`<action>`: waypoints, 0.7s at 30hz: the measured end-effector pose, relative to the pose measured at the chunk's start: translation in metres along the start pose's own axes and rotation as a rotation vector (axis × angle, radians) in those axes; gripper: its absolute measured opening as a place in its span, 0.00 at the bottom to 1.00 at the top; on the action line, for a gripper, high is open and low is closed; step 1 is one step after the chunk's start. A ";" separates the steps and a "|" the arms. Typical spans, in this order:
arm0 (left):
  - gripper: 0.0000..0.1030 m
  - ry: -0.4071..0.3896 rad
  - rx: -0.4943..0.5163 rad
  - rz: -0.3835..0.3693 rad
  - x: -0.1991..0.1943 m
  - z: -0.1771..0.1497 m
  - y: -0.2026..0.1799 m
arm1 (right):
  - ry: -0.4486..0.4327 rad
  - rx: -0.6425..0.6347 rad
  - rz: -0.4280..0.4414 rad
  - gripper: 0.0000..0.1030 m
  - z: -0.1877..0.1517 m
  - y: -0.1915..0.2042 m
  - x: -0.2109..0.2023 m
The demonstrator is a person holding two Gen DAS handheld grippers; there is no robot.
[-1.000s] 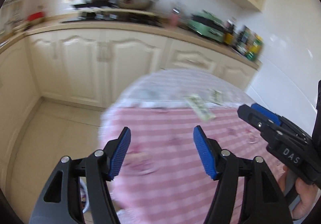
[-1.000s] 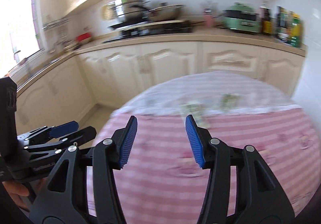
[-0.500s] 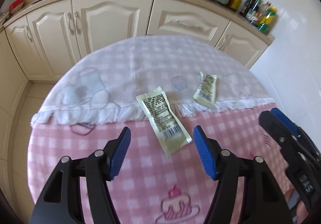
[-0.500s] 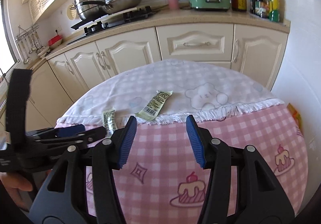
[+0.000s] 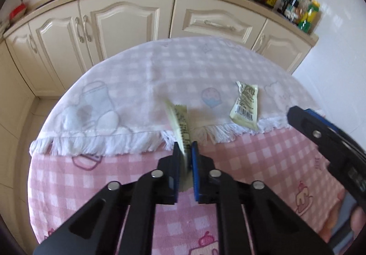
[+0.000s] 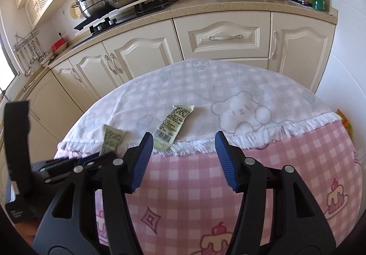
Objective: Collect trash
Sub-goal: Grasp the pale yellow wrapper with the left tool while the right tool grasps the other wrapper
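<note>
Pale yellow printed plastic wrapper (image 5: 181,127), the nearer of two pieces of trash, stands on edge over the white fringed cloth (image 5: 103,140), its near end pinched between the blue pads of the left gripper (image 5: 185,154), whose jaws have just been closing on it, likely so it can be lifted clear. The second pale yellow wrapper (image 6: 173,124) lies flat at the fringe, just beyond the right gripper (image 6: 183,150), whose jaws have just been opening with nothing between them, seemingly readied for it. Both rest above the pink checked tablecloth (image 6: 194,186).
</note>
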State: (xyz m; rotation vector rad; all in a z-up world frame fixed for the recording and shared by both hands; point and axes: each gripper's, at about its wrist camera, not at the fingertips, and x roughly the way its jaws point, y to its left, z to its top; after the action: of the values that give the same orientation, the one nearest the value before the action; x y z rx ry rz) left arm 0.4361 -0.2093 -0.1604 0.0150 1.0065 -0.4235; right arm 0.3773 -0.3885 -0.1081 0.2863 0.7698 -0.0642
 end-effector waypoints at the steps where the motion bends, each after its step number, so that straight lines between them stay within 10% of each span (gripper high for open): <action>1: 0.07 -0.009 -0.001 -0.009 -0.003 -0.001 0.002 | 0.009 0.008 0.003 0.54 0.002 0.002 0.005; 15: 0.07 -0.166 -0.101 0.019 -0.054 0.007 0.072 | 0.111 0.002 -0.099 0.54 0.018 0.033 0.075; 21: 0.07 -0.168 -0.143 0.013 -0.059 0.000 0.103 | 0.097 -0.086 -0.162 0.23 0.013 0.044 0.079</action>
State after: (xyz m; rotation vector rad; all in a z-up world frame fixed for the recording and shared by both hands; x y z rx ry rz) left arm 0.4448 -0.0947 -0.1309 -0.1408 0.8686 -0.3344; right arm 0.4502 -0.3463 -0.1442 0.1460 0.8893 -0.1709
